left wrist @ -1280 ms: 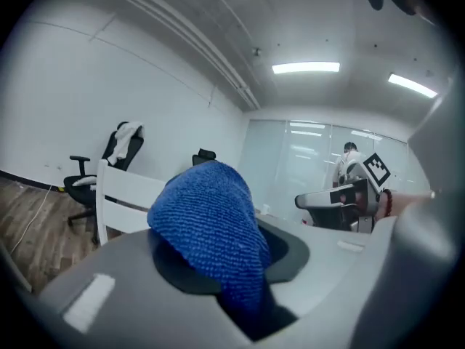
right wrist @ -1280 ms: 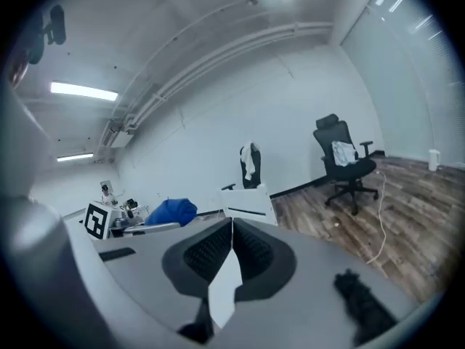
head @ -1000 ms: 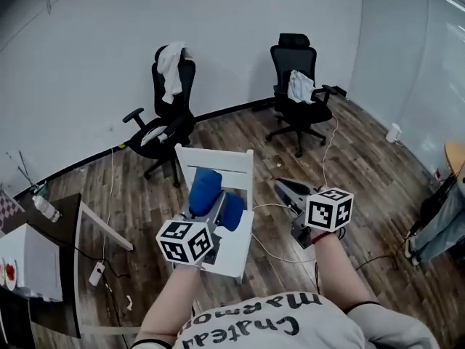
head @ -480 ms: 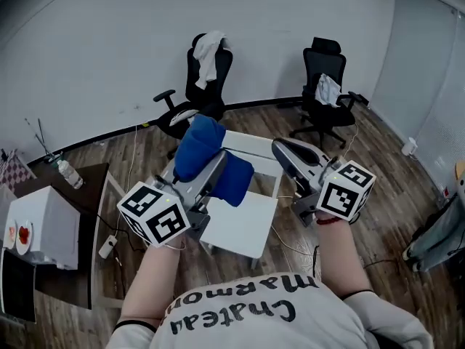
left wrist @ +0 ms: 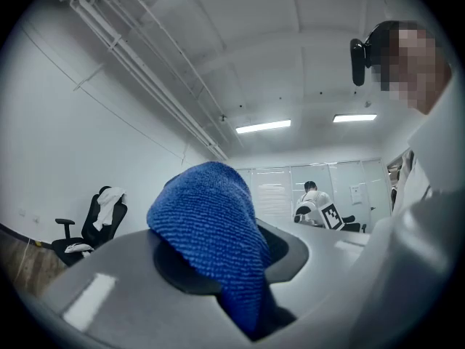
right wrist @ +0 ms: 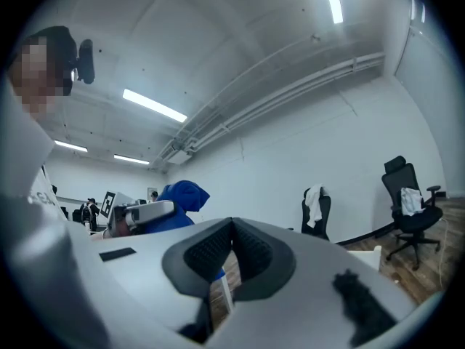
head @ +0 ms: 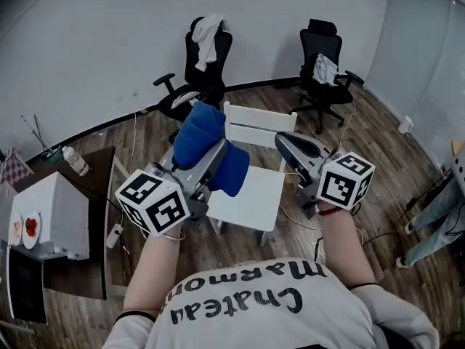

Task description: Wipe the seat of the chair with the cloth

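Observation:
A blue cloth (head: 201,138) sticks up from my left gripper (head: 212,160), which is shut on it and held up above the left side of the white chair seat (head: 254,203). In the left gripper view the cloth (left wrist: 209,220) bulges out over the jaws of the left gripper (left wrist: 221,267) and hides most of the room. My right gripper (head: 292,145) hovers over the seat's right edge, near the chair's backrest (head: 259,125). In the right gripper view the right gripper (right wrist: 232,231) is shut with nothing in it, and the cloth (right wrist: 180,198) shows at left.
Two black office chairs (head: 202,71) (head: 324,62) with white clothes draped on them stand by the far wall. A dark table (head: 94,209), a white box (head: 52,217) and a bottle (head: 75,160) are at left. Cables lie on the wood floor. A person's legs (head: 436,213) stand at right.
Both grippers have risen toward the head camera, lifting the blue cloth up from the chair seat. The view has swung so the chair sits more central.

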Tool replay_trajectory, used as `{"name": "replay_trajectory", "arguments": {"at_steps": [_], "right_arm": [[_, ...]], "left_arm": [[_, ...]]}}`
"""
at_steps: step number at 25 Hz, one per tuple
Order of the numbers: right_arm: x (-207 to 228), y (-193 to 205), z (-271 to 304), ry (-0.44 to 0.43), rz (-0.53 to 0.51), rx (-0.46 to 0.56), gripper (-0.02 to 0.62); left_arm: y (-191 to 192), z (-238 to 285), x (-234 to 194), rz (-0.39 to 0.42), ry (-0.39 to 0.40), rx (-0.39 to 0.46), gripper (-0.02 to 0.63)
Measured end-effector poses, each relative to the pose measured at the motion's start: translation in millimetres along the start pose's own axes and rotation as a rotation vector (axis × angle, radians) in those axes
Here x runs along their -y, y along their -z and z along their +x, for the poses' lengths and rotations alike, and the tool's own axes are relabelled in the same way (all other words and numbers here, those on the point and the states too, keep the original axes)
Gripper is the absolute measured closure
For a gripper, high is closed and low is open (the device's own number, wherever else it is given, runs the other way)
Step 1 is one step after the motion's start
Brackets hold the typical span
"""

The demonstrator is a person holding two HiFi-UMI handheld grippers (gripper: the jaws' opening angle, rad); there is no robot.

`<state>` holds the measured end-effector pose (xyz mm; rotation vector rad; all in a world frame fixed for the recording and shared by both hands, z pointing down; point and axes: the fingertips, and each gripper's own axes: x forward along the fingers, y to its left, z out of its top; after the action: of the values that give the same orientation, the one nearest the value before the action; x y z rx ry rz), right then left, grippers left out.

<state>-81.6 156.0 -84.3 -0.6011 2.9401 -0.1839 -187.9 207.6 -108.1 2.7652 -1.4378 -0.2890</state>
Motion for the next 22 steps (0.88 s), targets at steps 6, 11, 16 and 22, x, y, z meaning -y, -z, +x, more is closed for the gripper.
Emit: {"name": "replay_trajectory", "arguments": {"at_steps": [6, 11, 16, 22], "right_arm": [[-14.4, 15.5, -8.0, 0.048, 0.002, -0.028, 0.58], [-17.8, 24.2, -2.2, 0.057, -0.006, -0.049, 0.58], [-17.2, 31.2, 0.7, 0.069, -0.017, -0.077, 0.58], [-18.6, 31.8, 3.6, 0.072, -0.026, -0.081, 0.58]], "left_arm": [[6.0, -17.5, 4.3, -0.027, 0.043, 0.009, 0.494], [6.1, -25.8, 0.2, -0.021, 0.038, 0.005, 0.494], [6.9, -27.9, -2.2, -0.029, 0.038, 0.005, 0.494], [7.7, -30.4, -6.9, -0.038, 0.038, 0.011, 0.494]]}}
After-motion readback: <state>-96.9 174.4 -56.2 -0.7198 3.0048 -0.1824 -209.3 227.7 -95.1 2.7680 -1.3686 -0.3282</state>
